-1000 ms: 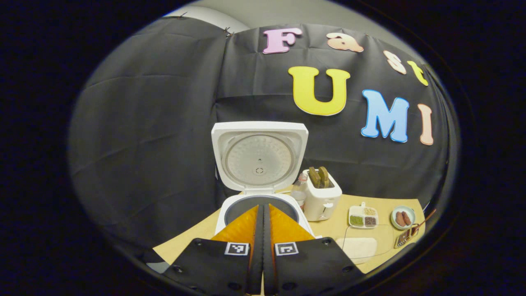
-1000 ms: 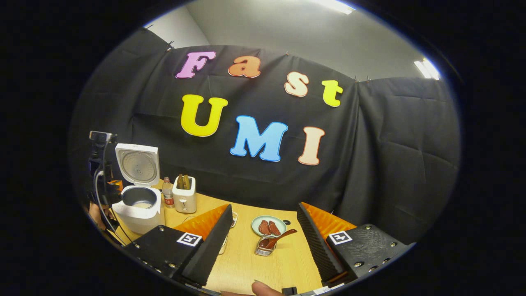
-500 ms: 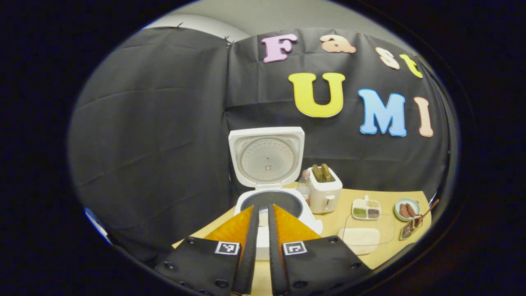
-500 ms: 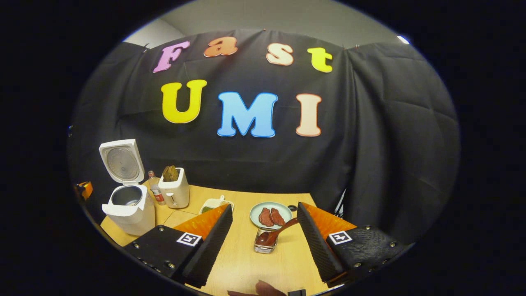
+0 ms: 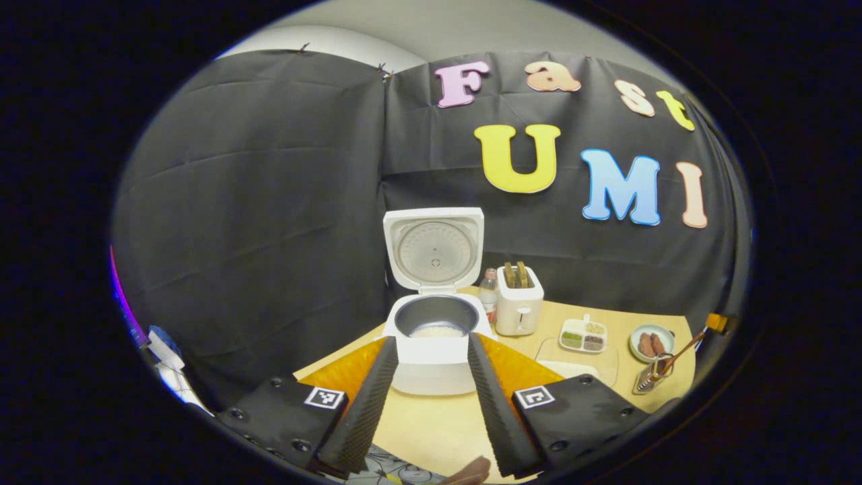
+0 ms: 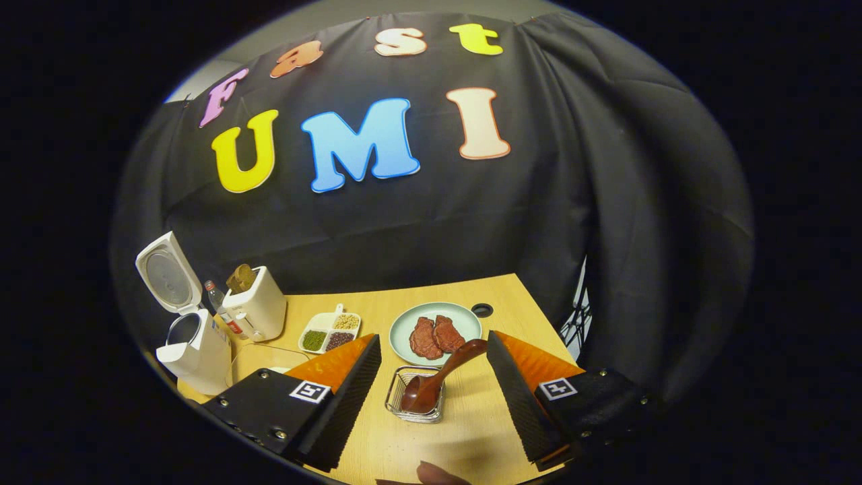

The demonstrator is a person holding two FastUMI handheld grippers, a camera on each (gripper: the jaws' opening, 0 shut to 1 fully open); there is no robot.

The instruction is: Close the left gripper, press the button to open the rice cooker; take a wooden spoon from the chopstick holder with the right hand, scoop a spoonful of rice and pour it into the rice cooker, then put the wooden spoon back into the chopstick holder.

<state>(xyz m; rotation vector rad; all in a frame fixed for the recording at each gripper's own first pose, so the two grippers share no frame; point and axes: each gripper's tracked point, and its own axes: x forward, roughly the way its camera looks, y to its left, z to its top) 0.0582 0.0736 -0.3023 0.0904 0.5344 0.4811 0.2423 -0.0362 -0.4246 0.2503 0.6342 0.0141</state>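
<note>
Left gripper (image 5: 425, 397), pressed shut a second ago, now stands wide apart, drawn back from the white rice cooker (image 5: 433, 350), its lid up. Right gripper (image 6: 434, 397) stays spread wide and has closed in on the dark wooden spoon (image 6: 438, 380) leaning in the wire chopstick holder (image 6: 415, 404) on the wooden table (image 6: 465, 431).

Wooden spoon (image 6: 441, 377) in chopstick holder (image 6: 415, 404), plate (image 6: 404, 330) behind, rice cooker (image 6: 195, 350) far left

The open white rice cooker (image 5: 434, 316) is faced closely in the left gripper view; it is seen obliquely from farther right (image 6: 192, 337) in the right gripper view.
</note>
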